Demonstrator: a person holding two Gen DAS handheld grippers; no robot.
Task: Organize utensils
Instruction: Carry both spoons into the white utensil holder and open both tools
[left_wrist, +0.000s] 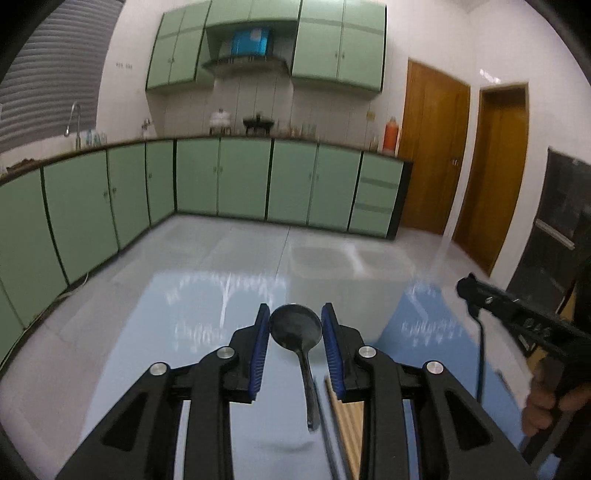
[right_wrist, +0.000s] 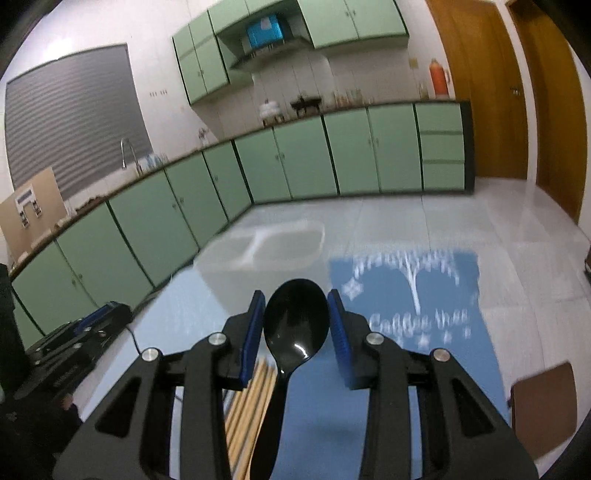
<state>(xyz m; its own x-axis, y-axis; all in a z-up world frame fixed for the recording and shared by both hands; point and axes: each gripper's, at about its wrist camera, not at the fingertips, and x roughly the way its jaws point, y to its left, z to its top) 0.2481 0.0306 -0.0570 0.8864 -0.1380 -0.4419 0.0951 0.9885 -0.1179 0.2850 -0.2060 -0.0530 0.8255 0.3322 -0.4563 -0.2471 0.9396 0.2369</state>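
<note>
In the left wrist view my left gripper is shut on the bowl of a black ladle-like spoon, whose handle hangs back toward me. In the right wrist view my right gripper is shut on the bowl of a glossy black spoon. Both are held above a blue table mat. Wooden chopsticks lie on the mat below the right gripper and also show in the left wrist view. A clear plastic divided container stands at the mat's far edge. The right gripper's body shows at the left view's right edge.
Green kitchen cabinets line the far walls, wooden doors at right. A brown chair seat sits at the table's right. The left gripper's body lies at the right view's left edge. The grey floor lies beyond the table.
</note>
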